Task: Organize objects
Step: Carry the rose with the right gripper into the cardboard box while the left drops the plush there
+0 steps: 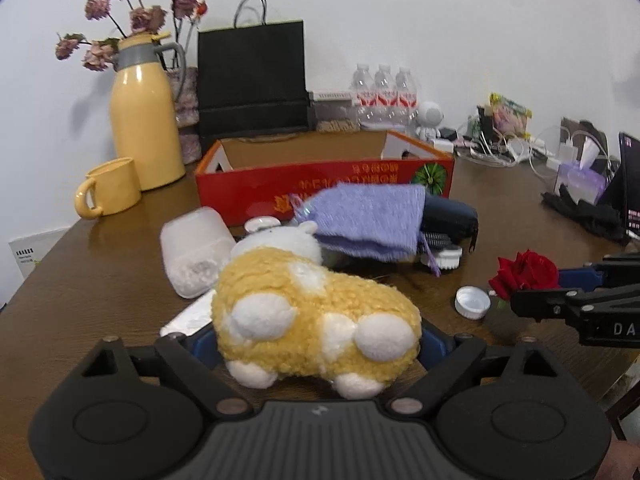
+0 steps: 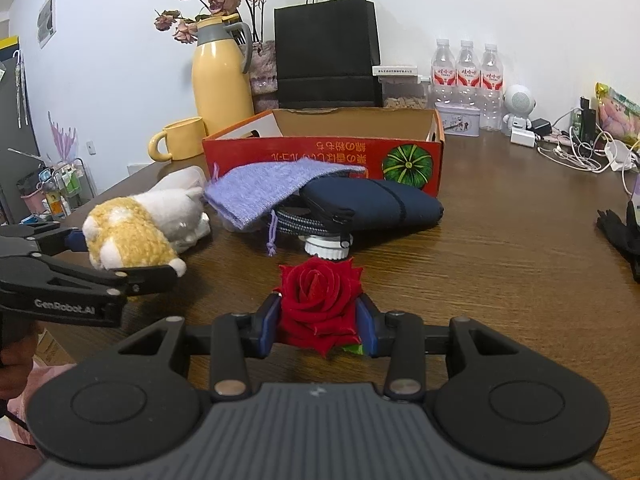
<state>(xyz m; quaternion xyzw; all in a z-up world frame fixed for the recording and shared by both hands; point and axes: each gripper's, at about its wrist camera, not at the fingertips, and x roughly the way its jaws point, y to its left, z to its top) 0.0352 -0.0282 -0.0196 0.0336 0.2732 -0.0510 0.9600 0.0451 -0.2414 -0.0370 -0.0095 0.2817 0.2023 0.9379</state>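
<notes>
- Two claws are loaded at once: the left claw point(image 1: 318, 344) is clenched on the yellow-and-white plush toy point(image 1: 316, 320), low over the near edge of the worktop point(image 2: 500, 280); the right claw point(image 2: 319, 322) is clenched on the red rose point(image 2: 320, 300), pads against the bloom itself.
- Both things look bound for the red cardboard box point(image 2: 320, 156), which stands open behind the clutter with nothing showing inside from these angles.
- Crushing is the main worry for the rose: the petals take the squeeze, so a firmer grip or a knock against the box wall could bruise or shed them.
- The plush is soft and bulges well past the pads; it could sag or twist out if swung fast, and it looks wide enough to catch on the box rim.
- Between the claws and the box lie a purple cloth point(image 2: 276, 188), a dark blue pouch point(image 2: 380, 204), a braided cable point(image 2: 296, 220) and a white frosted container point(image 1: 196, 252); a low pass could drag or topple them.
- A loose white cap point(image 1: 472, 302) lies just beside the rose and may be swept off.
- With the claws near each other, a shared path to the box risks collision.
</notes>
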